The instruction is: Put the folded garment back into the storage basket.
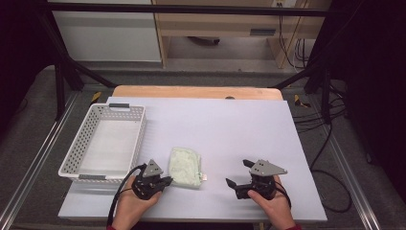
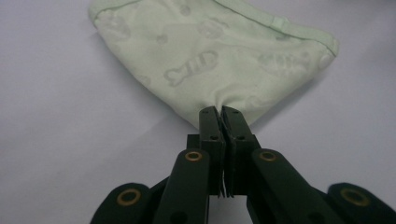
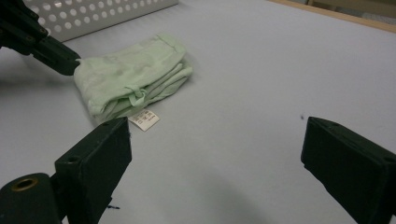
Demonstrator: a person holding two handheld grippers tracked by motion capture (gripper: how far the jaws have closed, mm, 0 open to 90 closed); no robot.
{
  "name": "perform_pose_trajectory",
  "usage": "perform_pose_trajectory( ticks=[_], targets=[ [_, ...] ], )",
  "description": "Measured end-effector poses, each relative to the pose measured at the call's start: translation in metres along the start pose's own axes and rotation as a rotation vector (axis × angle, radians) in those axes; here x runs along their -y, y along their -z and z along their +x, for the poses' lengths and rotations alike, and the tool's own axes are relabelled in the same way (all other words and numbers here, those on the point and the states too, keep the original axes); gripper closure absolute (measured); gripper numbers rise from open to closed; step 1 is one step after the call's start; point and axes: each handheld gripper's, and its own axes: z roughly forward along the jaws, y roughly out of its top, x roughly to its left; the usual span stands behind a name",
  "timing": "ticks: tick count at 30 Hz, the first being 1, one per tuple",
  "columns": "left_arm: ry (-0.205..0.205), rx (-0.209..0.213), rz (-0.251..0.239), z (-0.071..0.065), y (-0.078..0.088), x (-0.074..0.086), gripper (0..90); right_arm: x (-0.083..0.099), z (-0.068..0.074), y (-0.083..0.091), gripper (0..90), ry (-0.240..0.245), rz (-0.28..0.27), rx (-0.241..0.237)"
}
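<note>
Left gripper (image 1: 165,181) fingers pinched together, right gripper (image 1: 239,173) fingers spread

A pale lavender sheet (image 1: 230,129) is covering the light wooden table (image 1: 196,92); grey carpeted floor (image 1: 28,139) is stretching around it, with black metal frame bars (image 1: 182,8) crossing overhead.

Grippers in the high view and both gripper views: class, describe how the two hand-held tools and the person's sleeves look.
Both the left gripper and the right gripper are black, each topped by a grey three-cornered plate. Black cables trail from them. Their jaws carry brass-coloured pivot rings. Dark red cuffs show at the wrists.
</note>
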Motion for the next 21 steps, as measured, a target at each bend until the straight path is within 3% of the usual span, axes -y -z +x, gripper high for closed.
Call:
perform_pose_trajectory(
  ticks=[2, 7, 13, 17, 21],
  targets=[
    [0.003, 0.006, -0.01, 0.001, 0.002, 0.002, 87.9, 0.0, 0.002, -0.003, 9.0, -0.007, 0.005, -0.008],
    [-0.009, 0.007, -0.011, 0.002, 0.004, 0.008, 87.9, -0.005, 0.016, -0.008, 9.3, 0.028, 0.039, -0.025],
    [-0.022, -0.003, -0.017, -0.004, 0.007, 0.011, 87.9, -0.01, 0.037, -0.021, 14.1, 0.041, 0.059, -0.081],
    [-0.013, 0.0, -0.017, -0.007, 0.009, 0.016, 87.9, -0.011, 0.054, -0.028, 14.5, 0.088, 0.092, -0.107],
    [-0.016, -0.018, -0.018, -0.01, 0.011, 0.018, 87.9, -0.013, 0.061, -0.03, 15.6, 0.094, 0.089, -0.122]
  ],
)
